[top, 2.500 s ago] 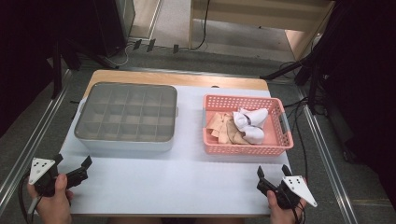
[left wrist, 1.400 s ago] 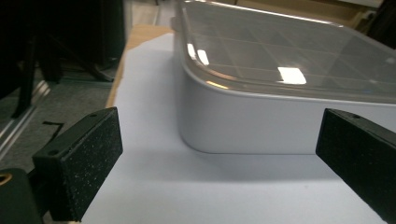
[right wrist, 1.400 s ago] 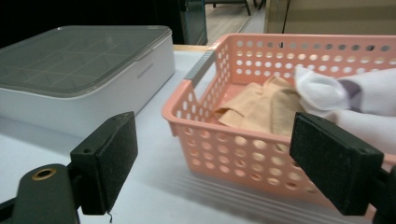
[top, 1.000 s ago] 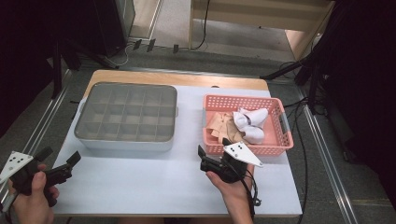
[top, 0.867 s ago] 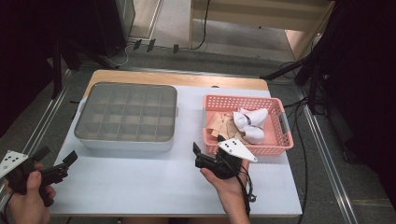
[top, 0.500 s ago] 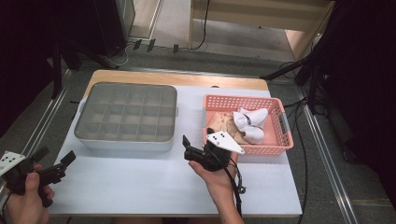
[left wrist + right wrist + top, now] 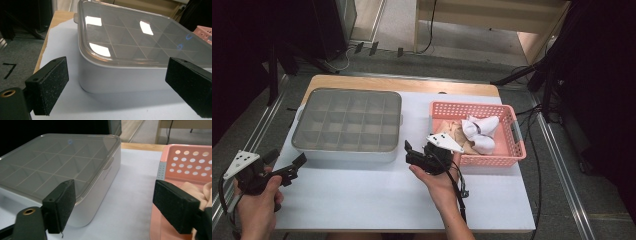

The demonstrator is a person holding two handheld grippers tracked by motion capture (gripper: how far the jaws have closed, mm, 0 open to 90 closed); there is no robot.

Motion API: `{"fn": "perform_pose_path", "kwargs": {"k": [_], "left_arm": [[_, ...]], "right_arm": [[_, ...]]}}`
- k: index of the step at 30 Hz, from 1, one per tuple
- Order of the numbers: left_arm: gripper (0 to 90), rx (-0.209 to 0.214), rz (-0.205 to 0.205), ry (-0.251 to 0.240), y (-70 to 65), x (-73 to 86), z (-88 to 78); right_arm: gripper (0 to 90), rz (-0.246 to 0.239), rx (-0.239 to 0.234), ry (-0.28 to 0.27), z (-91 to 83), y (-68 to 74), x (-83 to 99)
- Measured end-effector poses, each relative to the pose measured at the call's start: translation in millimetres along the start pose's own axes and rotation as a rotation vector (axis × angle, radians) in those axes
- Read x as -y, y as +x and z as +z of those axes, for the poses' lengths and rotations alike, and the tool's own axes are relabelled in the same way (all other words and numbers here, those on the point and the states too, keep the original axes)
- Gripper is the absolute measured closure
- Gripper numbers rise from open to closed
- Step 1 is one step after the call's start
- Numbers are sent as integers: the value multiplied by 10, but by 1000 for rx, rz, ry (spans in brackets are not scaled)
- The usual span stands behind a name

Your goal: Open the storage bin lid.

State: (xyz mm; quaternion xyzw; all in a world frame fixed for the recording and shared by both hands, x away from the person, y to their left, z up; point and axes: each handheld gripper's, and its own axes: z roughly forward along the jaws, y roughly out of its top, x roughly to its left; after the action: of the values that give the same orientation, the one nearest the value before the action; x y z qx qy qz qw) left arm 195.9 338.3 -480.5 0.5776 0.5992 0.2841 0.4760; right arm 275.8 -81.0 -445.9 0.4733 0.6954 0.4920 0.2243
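Box: the grey box (image 7: 347,125) sits on the left half of the white mat (image 7: 412,200), lid (image 7: 140,37) on; a grid of empty cells shows through the clear lid.
Right gripper: the right gripper (image 7: 412,156) hangs just off the box's near right corner, jaws wide apart and holding nothing; in its own view the box corner lies by one jaw and the basket rim by the other.
Left gripper: the left gripper (image 7: 287,167) hovers off the box's near left corner, jaws spread wide and empty, pointed at that corner.
Step, as I judge it: taking hold of the lid at its two near corners to lift it off.
How to do it well: bring each jaw pair level with the lid's lip (image 7: 110,163), one pad above and one below, close on both sides together, then raise both ends evenly so the lid comes away flat and the box stays put.
Risk: a grip too low catches the box wall and drags the whole box across the mat.
Basket: the pink basket (image 7: 512,150) stands just right of the box, holding white socks (image 7: 479,132) and a beige cloth (image 7: 454,132).
In the way: the basket's near left corner crowds the right gripper, so its outer jaw has little room.
Beyond: cables (image 7: 537,165) trail over the right table edge, clear of the work.
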Motion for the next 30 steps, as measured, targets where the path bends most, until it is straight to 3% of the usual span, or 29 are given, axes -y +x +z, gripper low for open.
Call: {"fn": "perform_pose_path", "kwargs": {"k": [11, 17, 26, 30], "left_arm": [[54, -38, 2, 37, 101, -276, 143], [121, -42, -8, 60, 212, -352, 256], [170, 7, -12, 84, 312, -458, 514], [194, 26, 0, 106, 357, -490, 668]], "right_arm": [[187, 46, -12, 16, 168, 98, -32], [232, 66, -25, 7, 249, 122, -70], [323, 62, -32, 17, 391, 144, -100], [377, 93, -43, 17, 485, 116, -141]]}}
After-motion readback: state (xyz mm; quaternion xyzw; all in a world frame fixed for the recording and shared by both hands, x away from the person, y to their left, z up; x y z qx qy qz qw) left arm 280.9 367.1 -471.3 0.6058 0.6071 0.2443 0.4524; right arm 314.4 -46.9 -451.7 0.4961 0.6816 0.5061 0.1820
